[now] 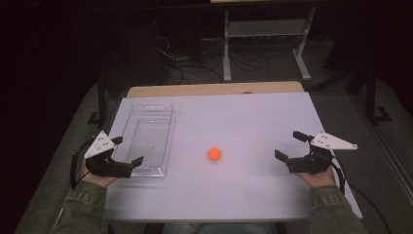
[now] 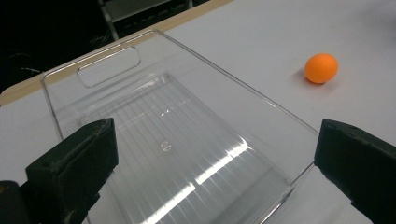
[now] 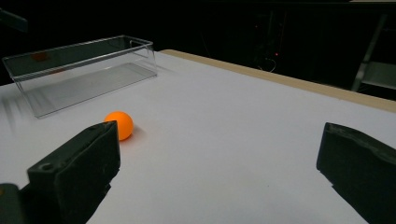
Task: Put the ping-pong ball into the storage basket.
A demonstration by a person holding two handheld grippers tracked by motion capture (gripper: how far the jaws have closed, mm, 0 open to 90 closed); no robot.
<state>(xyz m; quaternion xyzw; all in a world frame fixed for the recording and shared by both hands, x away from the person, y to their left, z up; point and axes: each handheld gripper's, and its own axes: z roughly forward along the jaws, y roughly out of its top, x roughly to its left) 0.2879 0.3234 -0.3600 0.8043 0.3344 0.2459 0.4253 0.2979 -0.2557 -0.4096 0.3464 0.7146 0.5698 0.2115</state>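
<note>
An orange ball (image 1: 214, 154) rests on the white table (image 1: 243, 117) near its middle, also seen as the orange ball (image 2: 321, 68) and the orange ball (image 3: 119, 124). A clear plastic bin (image 1: 147, 137) lies at the left, empty, with a handle slot at its far end (image 2: 109, 69). My left gripper (image 1: 127, 150) is open at the bin's near end, jaws wide apart over its rim. My right gripper (image 1: 292, 145) is open at the table's right side, well apart from the ball, nothing between its jaws.
The clear bin (image 3: 79, 70) stands beyond the ball in the right gripper view. A wooden strip (image 1: 214, 89) runs along the table's far edge. Behind it are a white desk frame (image 1: 265, 44) and cables on the dark floor (image 1: 195, 63).
</note>
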